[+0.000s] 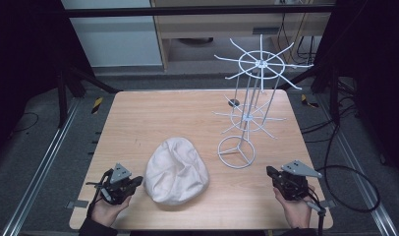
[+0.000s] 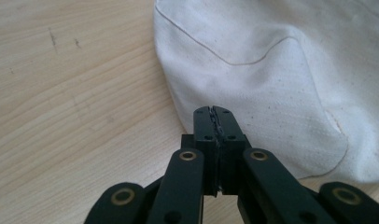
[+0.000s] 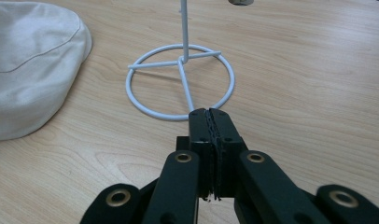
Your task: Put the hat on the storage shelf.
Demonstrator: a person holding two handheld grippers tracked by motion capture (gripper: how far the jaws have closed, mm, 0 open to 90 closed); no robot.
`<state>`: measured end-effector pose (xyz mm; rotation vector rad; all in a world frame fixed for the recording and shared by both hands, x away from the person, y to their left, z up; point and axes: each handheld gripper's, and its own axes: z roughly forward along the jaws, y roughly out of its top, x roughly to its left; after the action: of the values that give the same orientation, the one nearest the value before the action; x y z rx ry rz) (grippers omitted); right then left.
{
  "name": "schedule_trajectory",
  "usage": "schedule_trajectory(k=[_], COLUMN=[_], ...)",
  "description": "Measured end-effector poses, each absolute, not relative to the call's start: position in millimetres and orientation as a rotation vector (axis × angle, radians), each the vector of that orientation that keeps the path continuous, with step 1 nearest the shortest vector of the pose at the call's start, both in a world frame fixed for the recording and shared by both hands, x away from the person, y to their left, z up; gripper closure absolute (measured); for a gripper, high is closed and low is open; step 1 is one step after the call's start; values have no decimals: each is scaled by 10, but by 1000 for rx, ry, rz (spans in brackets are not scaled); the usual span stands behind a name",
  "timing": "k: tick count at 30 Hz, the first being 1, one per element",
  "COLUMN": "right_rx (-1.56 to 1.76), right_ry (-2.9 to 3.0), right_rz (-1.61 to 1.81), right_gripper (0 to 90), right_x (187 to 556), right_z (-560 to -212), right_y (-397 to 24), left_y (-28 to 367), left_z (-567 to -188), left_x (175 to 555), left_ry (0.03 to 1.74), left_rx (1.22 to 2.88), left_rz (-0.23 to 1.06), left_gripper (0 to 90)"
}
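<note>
From above, the cap (image 1: 176, 170) lies on the table (image 1: 153, 110) left of the rack (image 1: 246, 118), between the left gripper (image 1: 137, 182) and the right gripper (image 1: 269, 172). The left gripper view has jaws pressed together, empty, just before the cap (image 2: 271, 79). In the right gripper view, closed empty jaws face the rack's base ring (image 3: 180, 79), cap (image 3: 33, 65) to its left.

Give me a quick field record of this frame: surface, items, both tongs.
surface: wooden table
cloth item: cream cap, lying flat near the front edge
stand: white wire rack, upright, ring base on the table, right of the cap
left tongs: shut, empty, tips at the cap's edge
right tongs: shut, empty, pointing at the rack's ring base
</note>
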<state>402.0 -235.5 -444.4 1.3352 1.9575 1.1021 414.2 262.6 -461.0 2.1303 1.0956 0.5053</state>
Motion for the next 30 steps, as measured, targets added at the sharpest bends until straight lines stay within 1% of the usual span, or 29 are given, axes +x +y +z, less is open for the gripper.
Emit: schedule_trajectory(k=[15,23,30], right_rx=[1336,1340,1323], right_ry=[1951,1955,1982], right_rz=[1096,1103,1126], right_gripper=[827,819,817], right_x=[4027,4035,4040], right_z=[-4473,-4482,-4476], right_y=[-2375,-2369,-2303], left_y=[2468,2329,2161], left_z=[-4685,-4701,-4712], left_x=[4071,4008,3966], left_ry=[1036,988,937], left_rx=[2195,2204,2213], left_rz=[433,385,377], left_gripper=[888,889,889])
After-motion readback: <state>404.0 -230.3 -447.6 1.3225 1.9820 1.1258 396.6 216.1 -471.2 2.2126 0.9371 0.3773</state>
